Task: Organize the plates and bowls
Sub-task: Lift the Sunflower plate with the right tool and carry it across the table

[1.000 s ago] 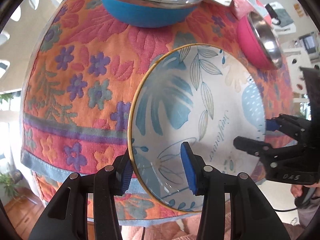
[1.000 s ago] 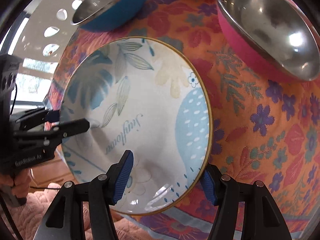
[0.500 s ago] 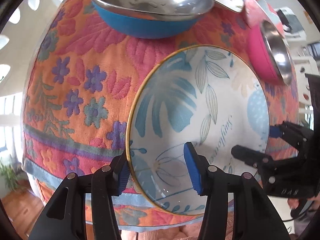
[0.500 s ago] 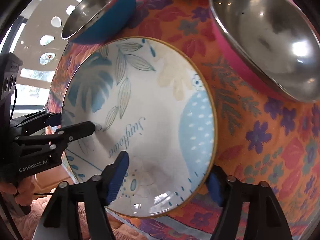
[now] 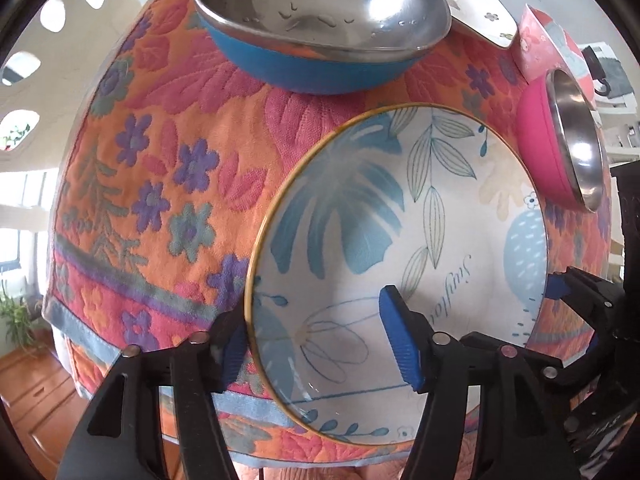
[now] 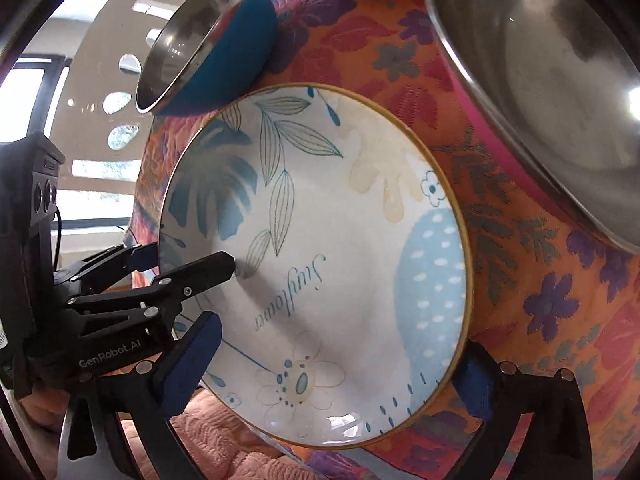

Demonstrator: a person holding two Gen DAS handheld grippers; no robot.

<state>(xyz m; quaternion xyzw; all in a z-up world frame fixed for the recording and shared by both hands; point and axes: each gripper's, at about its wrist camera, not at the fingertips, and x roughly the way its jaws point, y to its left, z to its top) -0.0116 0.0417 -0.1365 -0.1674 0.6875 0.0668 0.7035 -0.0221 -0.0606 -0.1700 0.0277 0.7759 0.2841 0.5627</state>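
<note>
A white plate point(image 5: 400, 208) point(image 6: 320, 240) with blue leaves and a gold rim lies flat on the floral cloth point(image 5: 160, 140). My left gripper point(image 5: 318, 340) point(image 6: 184, 258) points down over the plate's left rim. One blue pad sits just outside the rim and the other over the plate's inside. Its jaws are opening and do not press on the plate. My right gripper point(image 6: 332, 372) point(image 5: 516, 316) straddles the opposite rim the same way. Its jaws are opening very wide and stand off the plate.
A blue steel-lined bowl point(image 5: 320, 20) point(image 6: 208, 40) stands just behind the plate and a pink steel-lined bowl point(image 5: 560, 148) point(image 6: 540, 80) to its right. A white flowered plate point(image 5: 480, 12) and a pink patterned cup point(image 5: 540, 44) are at the back. The cloth's front edge point(image 5: 248, 404) lies just below the plate.
Both grippers' jaws have spread apart around the plate's rims, the right one far wider. Both views have slid a little toward the bowls. The plate stays on the cloth.
</note>
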